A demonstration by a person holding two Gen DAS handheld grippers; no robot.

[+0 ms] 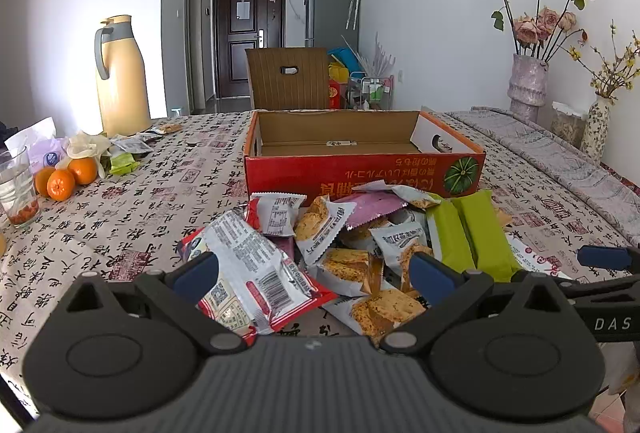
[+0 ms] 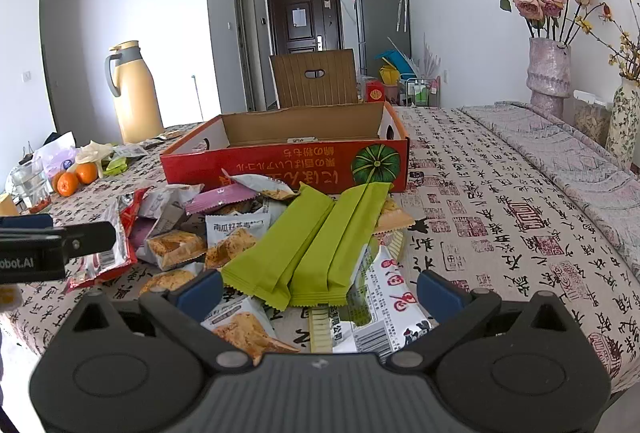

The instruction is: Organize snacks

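Item: heap of snack packets (image 1: pixel 340 245) on the table (image 1: pixel 160 201), at 6 o'clock from the empty red cardboard box (image 1: pixel 360 169), touching its front wall. Left gripper (image 1: pixel 316 273) and right gripper (image 2: pixel 320 291): jaws wide apart, nothing held, poised over the heap's near edge. Step judged: sorting not yet begun; next move calls for closing on one packet, likely a green packet (image 2: pixel 304 245), and carrying it to 12 o'clock into the box.

White walls enclosed the room; a dark door (image 1: pixel 249 35) stood beyond a brown chair (image 1: pixel 288 78), beside a grey refrigerator (image 1: pixel 332 7).
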